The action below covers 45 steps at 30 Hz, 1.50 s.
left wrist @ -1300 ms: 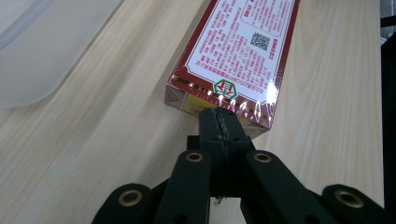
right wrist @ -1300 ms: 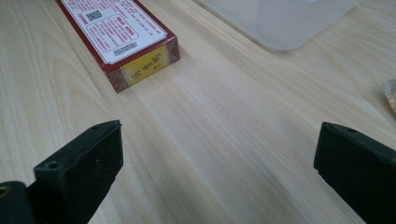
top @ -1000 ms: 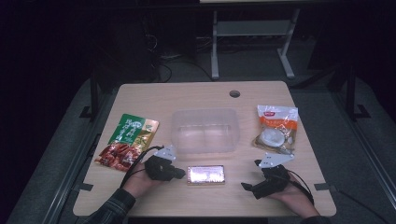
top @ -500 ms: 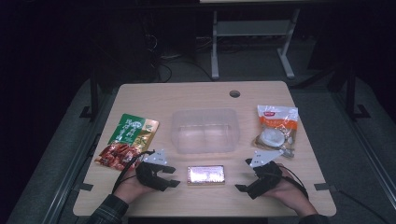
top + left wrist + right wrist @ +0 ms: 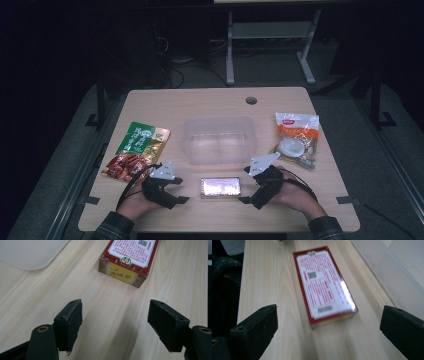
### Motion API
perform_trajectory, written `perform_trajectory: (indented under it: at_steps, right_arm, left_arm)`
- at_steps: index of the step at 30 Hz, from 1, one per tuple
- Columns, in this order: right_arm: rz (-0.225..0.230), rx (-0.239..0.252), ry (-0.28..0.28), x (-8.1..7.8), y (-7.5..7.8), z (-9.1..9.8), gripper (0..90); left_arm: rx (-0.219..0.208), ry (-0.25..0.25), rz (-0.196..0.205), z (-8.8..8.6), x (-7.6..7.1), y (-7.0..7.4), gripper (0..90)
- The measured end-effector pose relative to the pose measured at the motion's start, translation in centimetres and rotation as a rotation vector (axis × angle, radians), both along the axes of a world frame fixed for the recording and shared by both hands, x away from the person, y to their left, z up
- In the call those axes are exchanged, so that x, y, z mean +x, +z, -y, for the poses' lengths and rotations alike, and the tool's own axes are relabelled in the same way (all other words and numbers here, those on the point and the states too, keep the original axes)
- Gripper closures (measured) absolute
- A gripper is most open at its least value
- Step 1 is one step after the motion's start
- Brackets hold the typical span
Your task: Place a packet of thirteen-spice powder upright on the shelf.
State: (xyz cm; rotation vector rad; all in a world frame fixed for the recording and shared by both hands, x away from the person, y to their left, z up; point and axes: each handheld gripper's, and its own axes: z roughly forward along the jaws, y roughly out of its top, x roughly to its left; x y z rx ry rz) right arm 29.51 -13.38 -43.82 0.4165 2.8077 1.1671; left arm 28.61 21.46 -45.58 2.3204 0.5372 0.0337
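Observation:
A small red box (image 5: 221, 187) with a white printed label lies flat near the table's front edge, between my two grippers. My left gripper (image 5: 181, 199) sits just left of it. In the left gripper view the jaws (image 5: 115, 312) have just been opening and stand apart over bare wood, with the box's (image 5: 127, 260) end a short way ahead. My right gripper (image 5: 246, 200) sits just right of the box. In the right gripper view its jaws (image 5: 328, 315) are spread wide, the box (image 5: 323, 285) lies lengthwise ahead of them, and nothing is gripped.
A clear plastic tub (image 5: 220, 139) stands mid-table behind the box. A green and red snack bag (image 5: 137, 150) lies at the left and an orange and white bag (image 5: 295, 140) at the right. The table's (image 5: 200, 105) far half is bare wood around a cable hole (image 5: 251, 100).
My left gripper has drawn back to the left, away from the box, and its jaws have opened. My right gripper has moved left toward the box. The box has stayed put.

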Motion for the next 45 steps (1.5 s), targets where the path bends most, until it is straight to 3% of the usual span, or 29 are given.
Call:
perform_trajectory:
  at_steps: [6,7,15,30,45]
  right_arm:
    - [0.020,-0.030,0.054,1.0,-0.2,-1.3,7.2]
    - [0.029,-0.033,0.070,1.4,-0.3,-1.8,11.6]
    - [0.007,-0.034,0.112,2.3,-1.4,-2.9,15.7]
    - [0.003,-0.077,0.158,2.6,-2.6,-3.7,26.3]
    - [0.039,-0.095,0.172,2.3,-2.9,-3.8,27.0]
  left_arm:
    - [-0.003,-0.011,-0.002,0.3,0.0,-0.1,27.6]
    - [0.000,-0.021,-0.001,0.4,0.0,-0.2,27.6]
    - [-0.006,-0.027,-0.009,0.4,0.0,-0.2,27.7]
    - [-0.004,-0.042,-0.022,0.4,0.0,-0.2,28.0]
    - [-0.002,-0.045,-0.022,0.4,0.0,-0.2,28.0]
